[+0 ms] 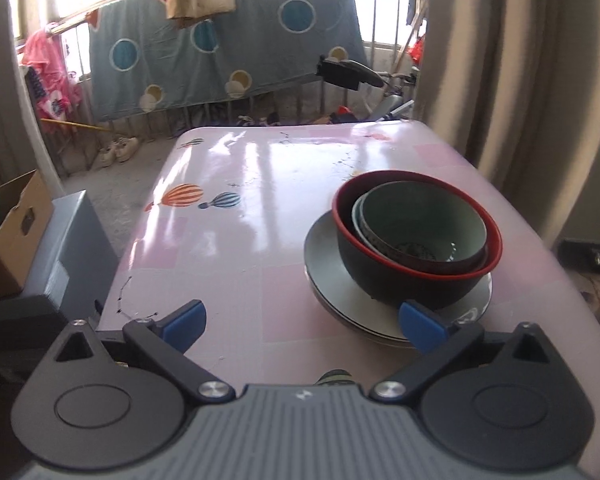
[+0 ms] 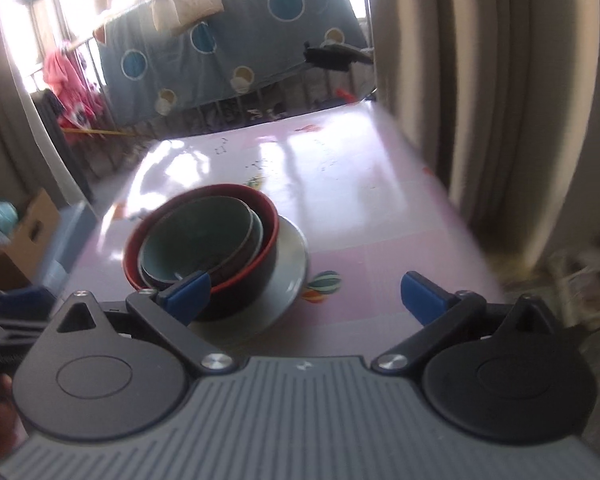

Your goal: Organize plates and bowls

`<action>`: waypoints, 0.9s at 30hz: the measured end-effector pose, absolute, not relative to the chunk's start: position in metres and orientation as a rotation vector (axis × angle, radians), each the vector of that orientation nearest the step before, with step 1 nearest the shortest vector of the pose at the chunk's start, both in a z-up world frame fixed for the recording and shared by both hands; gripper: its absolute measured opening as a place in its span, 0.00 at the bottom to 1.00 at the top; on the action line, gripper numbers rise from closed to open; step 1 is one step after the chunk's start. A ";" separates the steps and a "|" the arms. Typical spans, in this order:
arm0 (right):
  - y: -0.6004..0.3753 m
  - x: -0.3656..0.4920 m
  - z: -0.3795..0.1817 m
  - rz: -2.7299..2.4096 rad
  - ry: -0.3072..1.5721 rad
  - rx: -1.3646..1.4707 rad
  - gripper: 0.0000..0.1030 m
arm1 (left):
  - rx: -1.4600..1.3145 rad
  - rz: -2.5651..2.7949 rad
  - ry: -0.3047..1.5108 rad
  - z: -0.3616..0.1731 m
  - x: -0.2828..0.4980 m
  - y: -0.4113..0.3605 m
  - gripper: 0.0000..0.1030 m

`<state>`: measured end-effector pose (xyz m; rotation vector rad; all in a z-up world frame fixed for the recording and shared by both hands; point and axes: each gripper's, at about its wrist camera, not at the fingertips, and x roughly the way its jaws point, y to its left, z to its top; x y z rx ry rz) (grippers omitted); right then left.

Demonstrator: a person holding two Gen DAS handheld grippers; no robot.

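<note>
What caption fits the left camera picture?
Open left gripper faces nested bowls on stacked plates, pink table.

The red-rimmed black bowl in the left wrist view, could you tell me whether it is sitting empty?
No, the red-rimmed black bowl holds smaller grey-green bowls nested inside it, and it rests on the stacked plates.
</note>
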<state>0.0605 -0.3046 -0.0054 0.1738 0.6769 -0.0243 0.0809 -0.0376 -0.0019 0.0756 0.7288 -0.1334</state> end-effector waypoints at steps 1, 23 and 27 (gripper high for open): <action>-0.302 0.058 -0.005 -0.035 0.677 0.158 0.99 | 0.071 -0.124 0.716 0.000 0.078 -0.037 1.00; -0.262 0.041 0.006 -0.082 0.710 0.060 0.99 | 0.056 -0.042 0.892 0.002 0.067 -0.034 1.00; -0.247 0.050 -0.004 -0.037 0.768 0.038 0.99 | 0.027 -0.029 0.911 0.004 0.067 -0.032 1.00</action>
